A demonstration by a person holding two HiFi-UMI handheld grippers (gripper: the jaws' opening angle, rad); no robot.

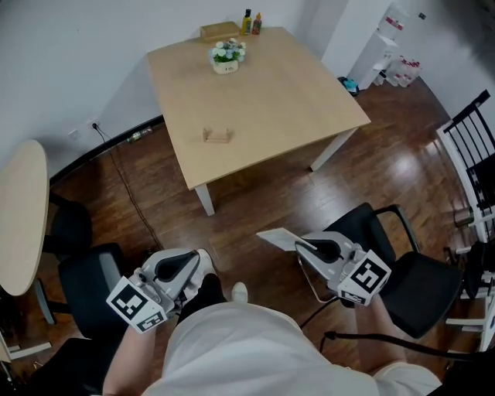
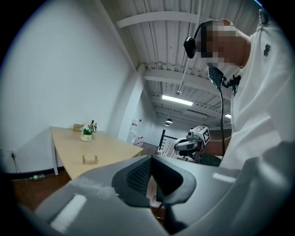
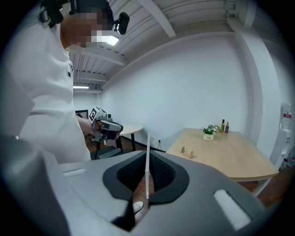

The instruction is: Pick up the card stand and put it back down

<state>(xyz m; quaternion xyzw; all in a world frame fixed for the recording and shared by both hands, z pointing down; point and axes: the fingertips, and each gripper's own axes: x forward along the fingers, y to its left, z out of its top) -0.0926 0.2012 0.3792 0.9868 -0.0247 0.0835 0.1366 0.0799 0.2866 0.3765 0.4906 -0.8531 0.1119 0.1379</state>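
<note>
Describer: Your two grippers sat closest to the head camera, low in the picture, just above your white shirt. Your right gripper point(image 1: 298, 245) was clenched on a thin white card point(image 1: 274, 237), which stuck out ahead of it over the dark wood floor point(image 1: 255, 193).

Operator: How did that grip look from the gripper itself?

Describer: In the right gripper view the card point(image 3: 147, 154) stood edge-on, a pale vertical line pinched between the two dark pads.

Operator: And my other hand?

Describer: Your left gripper point(image 1: 199, 263) was closed on nothing. In the left gripper view its dark pads point(image 2: 138, 175) met at the tips, with only a sliver of floor showing lower down.

Operator: Where was the card stand?

Describer: It was a small wooden card stand point(image 1: 217, 136), sitting upright on the pale wooden table point(image 1: 309, 100), in the half of the table nearer you and towards its left edge. It was well apart from both grippers. Both gripper views caught it too, small and far off point(image 2: 90, 159) point(image 3: 187, 152).

Operator: What else was on the table?

Describer: You had a flower pot point(image 1: 227, 56) farther back. Beyond it a box point(image 1: 220, 31) and two bottles point(image 1: 251, 22) stood at the far edge by the wall. A black chair point(image 1: 410, 278) stood beside your right gripper.
</note>
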